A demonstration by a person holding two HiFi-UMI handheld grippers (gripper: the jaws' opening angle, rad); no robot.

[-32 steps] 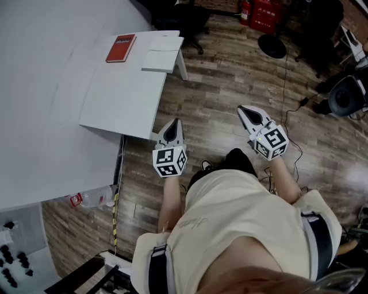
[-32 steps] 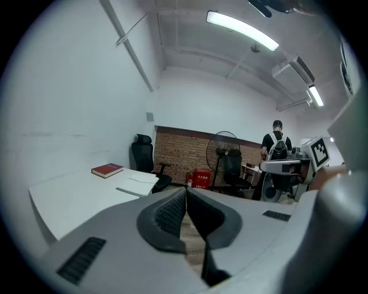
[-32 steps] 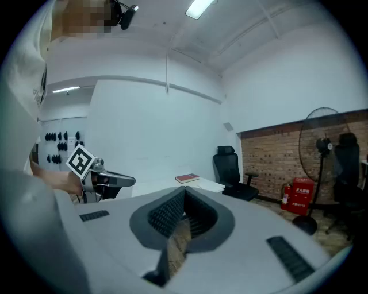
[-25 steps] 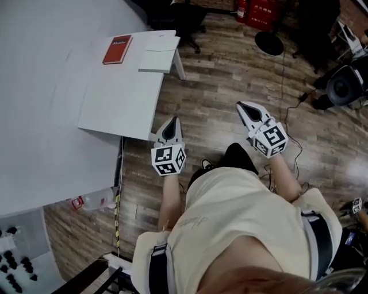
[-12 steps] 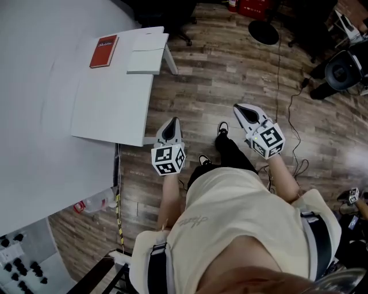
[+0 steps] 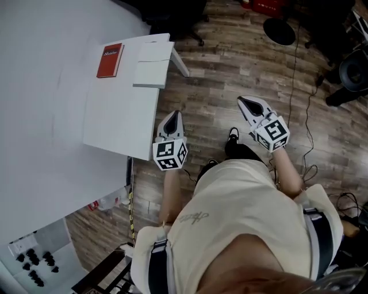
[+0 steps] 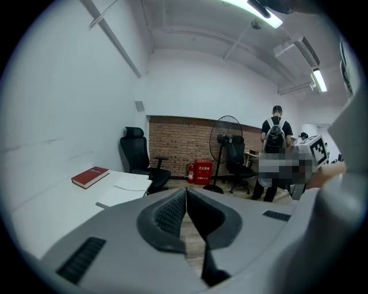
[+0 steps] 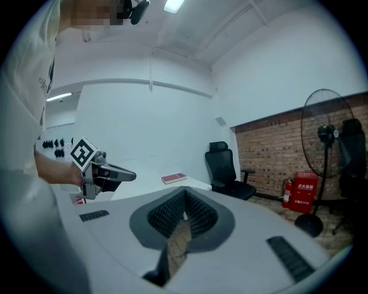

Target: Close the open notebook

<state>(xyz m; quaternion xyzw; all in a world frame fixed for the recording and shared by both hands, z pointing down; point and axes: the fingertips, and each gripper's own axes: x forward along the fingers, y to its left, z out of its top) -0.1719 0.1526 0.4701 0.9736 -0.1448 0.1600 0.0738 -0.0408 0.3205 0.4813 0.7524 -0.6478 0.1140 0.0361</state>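
Observation:
The open notebook (image 6: 152, 64) lies with white pages up at the far right corner of the white table (image 6: 118, 115), beside a closed red book (image 6: 110, 60). Both grippers hang in the air over the wooden floor, short of the table's near end. My left gripper (image 6: 173, 115) is shut and empty, just off the table's near right corner. My right gripper (image 6: 248, 102) is further right, also shut with nothing held. In the left gripper view the notebook (image 7: 125, 190) and red book (image 7: 90, 176) lie ahead to the left of the closed jaw tips (image 7: 186, 190).
A black office chair (image 6: 178, 17) stands beyond the table's far end. A standing fan (image 6: 279, 28) and cables (image 6: 299, 115) lie on the floor at the right. A white wall runs along the table's left. A person (image 7: 276, 138) stands by the brick wall.
The person has stepped closer to the table, carrying both grippers forward. The table sits nearer to the left gripper than before. Both grippers stay shut and empty.

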